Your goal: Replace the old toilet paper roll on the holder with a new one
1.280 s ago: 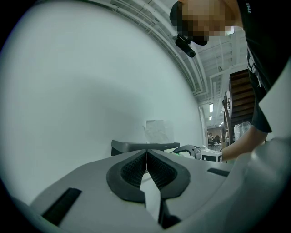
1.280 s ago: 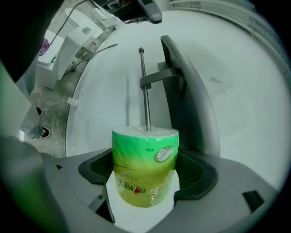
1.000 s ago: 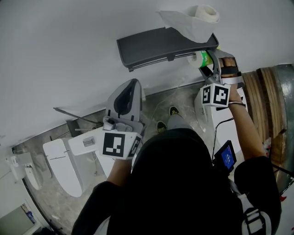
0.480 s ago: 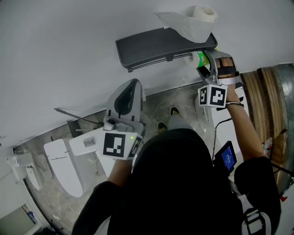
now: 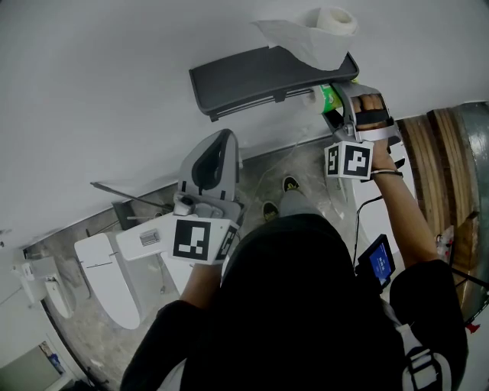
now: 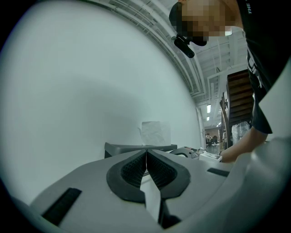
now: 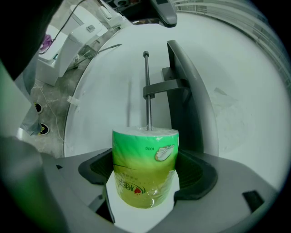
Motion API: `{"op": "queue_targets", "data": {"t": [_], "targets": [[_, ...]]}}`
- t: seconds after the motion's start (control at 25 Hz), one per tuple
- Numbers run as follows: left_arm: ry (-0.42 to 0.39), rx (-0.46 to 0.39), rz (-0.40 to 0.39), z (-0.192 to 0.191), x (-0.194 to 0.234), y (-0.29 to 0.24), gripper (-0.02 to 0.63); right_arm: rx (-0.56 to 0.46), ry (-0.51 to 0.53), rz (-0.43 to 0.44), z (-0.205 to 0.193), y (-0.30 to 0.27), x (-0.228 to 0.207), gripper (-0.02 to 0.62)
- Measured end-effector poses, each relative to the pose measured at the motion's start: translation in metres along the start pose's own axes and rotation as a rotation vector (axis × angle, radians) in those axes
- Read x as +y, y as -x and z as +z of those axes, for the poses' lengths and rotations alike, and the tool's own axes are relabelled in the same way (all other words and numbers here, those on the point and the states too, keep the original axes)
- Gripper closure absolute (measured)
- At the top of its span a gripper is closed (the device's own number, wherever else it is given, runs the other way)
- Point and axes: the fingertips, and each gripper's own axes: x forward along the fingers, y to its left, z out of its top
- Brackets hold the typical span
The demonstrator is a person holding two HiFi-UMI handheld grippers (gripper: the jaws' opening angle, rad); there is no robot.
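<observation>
The wrapped green roll (image 7: 144,159) sits clamped in the right gripper (image 5: 335,107), arm stretched out, its far end at the holder's (image 5: 267,76) rod (image 7: 147,91) tip. The left gripper (image 6: 146,157) – jaws together, empty – hangs lower. Only the head view shows the old roll (image 5: 336,21) atop the holder on a white wall (image 5: 92,92).

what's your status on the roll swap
Right gripper shut on green-wrapped roll, at tip of bare rod. Left gripper shut, empty. Nothing blocking; unwrapped roll sits atop holder.

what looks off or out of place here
The new roll in the right hand-held gripper, aligned with the rod of the holder, is sealed in green plastic wrap. A white roll sits on top of the holder, its sheet draped loose.
</observation>
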Motion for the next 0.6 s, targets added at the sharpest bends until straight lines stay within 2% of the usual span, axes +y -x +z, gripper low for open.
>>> {"op": "queue_targets", "data": {"t": [0.6], "targets": [[-0.003,-0.021,-0.011,0.0048,-0.0042,0.0005,0.582,0.017,0.009,0.015,0.0067,0.0013,0.0015,0.186]]}}
